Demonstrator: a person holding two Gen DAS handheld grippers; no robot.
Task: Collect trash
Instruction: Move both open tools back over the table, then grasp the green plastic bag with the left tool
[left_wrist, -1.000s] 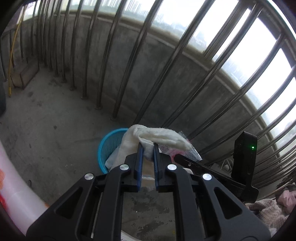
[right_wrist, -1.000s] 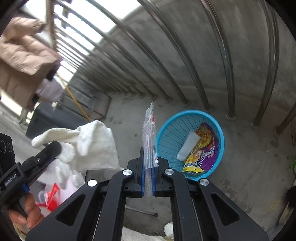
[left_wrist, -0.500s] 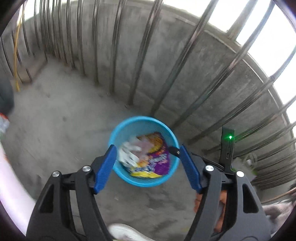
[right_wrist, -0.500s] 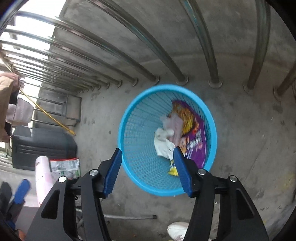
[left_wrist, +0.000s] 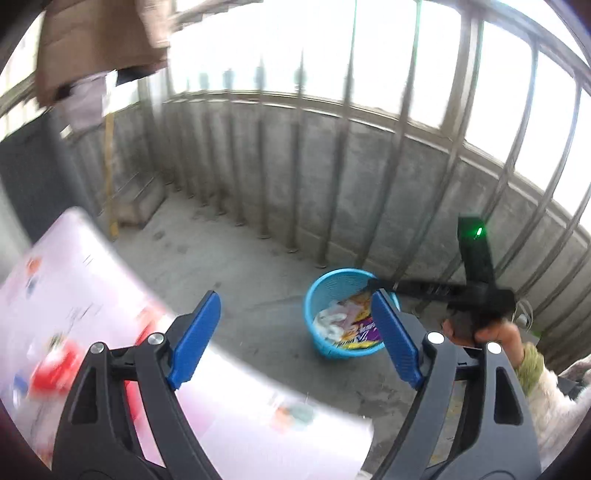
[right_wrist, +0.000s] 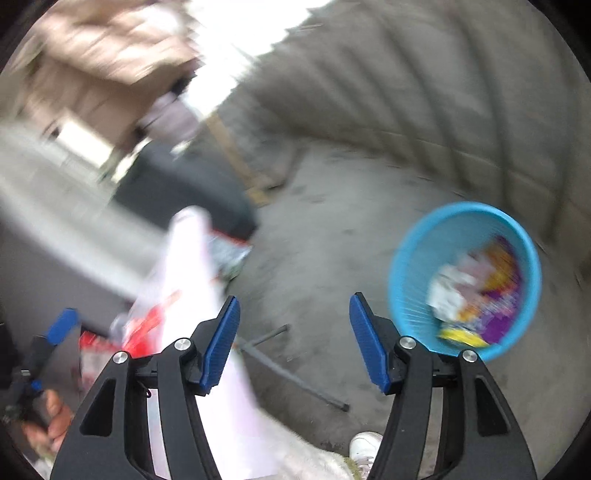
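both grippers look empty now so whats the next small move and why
Probably swing the left gripper toward the red packaging on the pink sheet. Both grippers are open and empty, and the blue basket already holds wrappers, so more trash likely lies there, though blur hides details.

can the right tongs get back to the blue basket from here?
Probably yes. The right tongs are open and empty, the blue basket stands uncovered on the floor just to their right, and nothing lies between them. Motion blur limits certainty.
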